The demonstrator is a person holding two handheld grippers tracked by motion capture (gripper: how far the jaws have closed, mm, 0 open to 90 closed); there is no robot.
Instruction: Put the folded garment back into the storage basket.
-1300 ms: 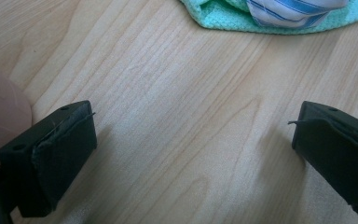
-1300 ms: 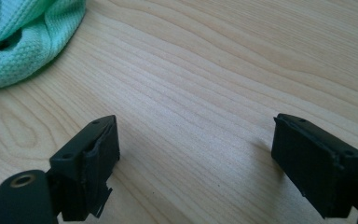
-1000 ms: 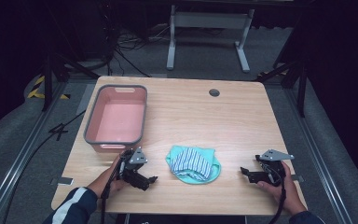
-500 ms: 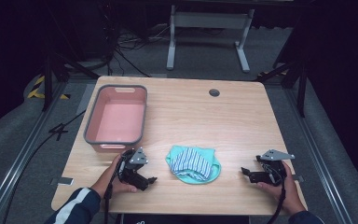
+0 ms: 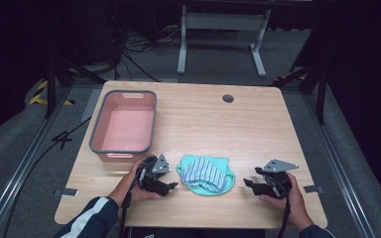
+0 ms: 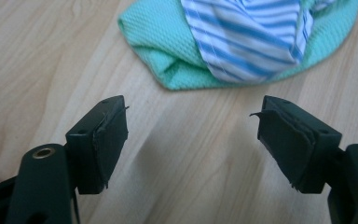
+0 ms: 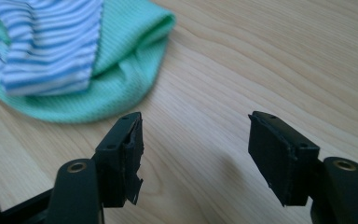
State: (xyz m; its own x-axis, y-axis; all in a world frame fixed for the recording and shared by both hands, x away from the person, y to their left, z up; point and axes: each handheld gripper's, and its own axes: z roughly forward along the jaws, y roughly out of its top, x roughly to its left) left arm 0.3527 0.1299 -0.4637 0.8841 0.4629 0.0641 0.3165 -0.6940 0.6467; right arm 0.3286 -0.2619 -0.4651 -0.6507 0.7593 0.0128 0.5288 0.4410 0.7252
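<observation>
Your left hand (image 5: 134, 186) rests on the surface (image 5: 238, 124), its tongs (image 5: 171, 186) spread and empty, aimed at the cloth bundle (image 5: 206, 173) just beside them. The bundle lies near the front edge, between both tongs. Your right hand (image 5: 283, 198) rests likewise, its tongs (image 5: 249, 184) spread, pointing left.

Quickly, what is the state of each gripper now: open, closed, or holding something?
Left gripper: open, holding nothing.
Right gripper: open, holding nothing.

Pink tub (image 5: 124, 126), striped cloth (image 5: 206, 173), two claws apart
</observation>
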